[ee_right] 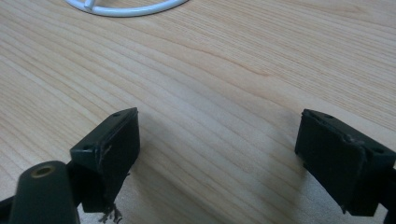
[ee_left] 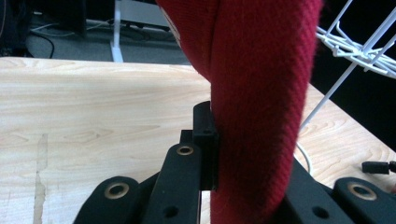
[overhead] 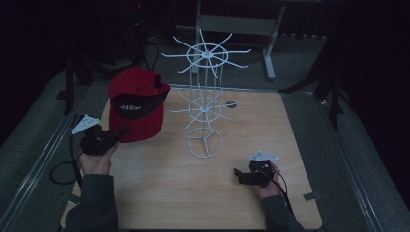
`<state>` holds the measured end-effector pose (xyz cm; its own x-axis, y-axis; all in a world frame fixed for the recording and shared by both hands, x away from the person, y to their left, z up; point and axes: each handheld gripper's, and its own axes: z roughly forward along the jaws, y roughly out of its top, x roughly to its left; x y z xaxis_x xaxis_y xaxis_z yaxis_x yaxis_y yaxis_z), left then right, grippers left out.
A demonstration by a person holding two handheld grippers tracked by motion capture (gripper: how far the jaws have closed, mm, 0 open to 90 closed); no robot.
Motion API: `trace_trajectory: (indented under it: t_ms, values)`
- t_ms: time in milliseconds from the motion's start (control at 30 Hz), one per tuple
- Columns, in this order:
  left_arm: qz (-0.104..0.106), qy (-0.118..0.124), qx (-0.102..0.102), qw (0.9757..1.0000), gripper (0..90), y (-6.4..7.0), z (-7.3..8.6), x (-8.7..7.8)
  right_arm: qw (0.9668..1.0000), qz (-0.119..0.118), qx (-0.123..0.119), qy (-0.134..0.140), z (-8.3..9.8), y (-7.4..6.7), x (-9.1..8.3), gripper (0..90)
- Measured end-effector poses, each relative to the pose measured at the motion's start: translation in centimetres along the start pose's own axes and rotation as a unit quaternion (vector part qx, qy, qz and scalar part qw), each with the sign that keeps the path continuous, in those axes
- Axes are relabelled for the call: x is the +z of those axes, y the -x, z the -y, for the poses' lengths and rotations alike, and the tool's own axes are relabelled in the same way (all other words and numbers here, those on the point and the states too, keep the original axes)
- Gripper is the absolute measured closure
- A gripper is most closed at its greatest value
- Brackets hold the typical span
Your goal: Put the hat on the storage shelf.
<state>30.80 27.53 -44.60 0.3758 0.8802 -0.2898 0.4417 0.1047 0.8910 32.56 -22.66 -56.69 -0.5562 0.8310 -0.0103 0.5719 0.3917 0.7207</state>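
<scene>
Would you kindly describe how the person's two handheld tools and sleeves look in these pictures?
Both tools are black. The left tool and the right tool each carry a pale grey three-cornered plate on top and trail a dark cable. Up close, the right tool's jaws are blocky black pads with small screw holes and a frayed edge; brass-coloured rivets sit in the linkages. The person wears dark grey long sleeves.

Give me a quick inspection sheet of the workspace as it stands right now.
Surface: wooden table, bare around the rack base.
Job's things: red cap held up off the table; white wire rack standing upright mid-table.
Clutter: small dark round spot behind the rack; cannot tell what it is.
Grippers: left gripper clamped on the cap's brim; right gripper open, low over the table.
Cables: black cable trails off the left edge.
Surroundings: dark; grey metal stand behind the table.
</scene>
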Motion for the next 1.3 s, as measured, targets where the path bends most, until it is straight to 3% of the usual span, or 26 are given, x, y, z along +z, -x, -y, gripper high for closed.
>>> trace_trajectory:
  t_ms: [1300]
  values:
    - [0.003, 0.044, -0.002, 0.999, 85.3, 1.5, -3.4, -0.2, 1.0, 0.001, -0.001, 0.001, 0.0, 0.0, 0.0, 13.7]
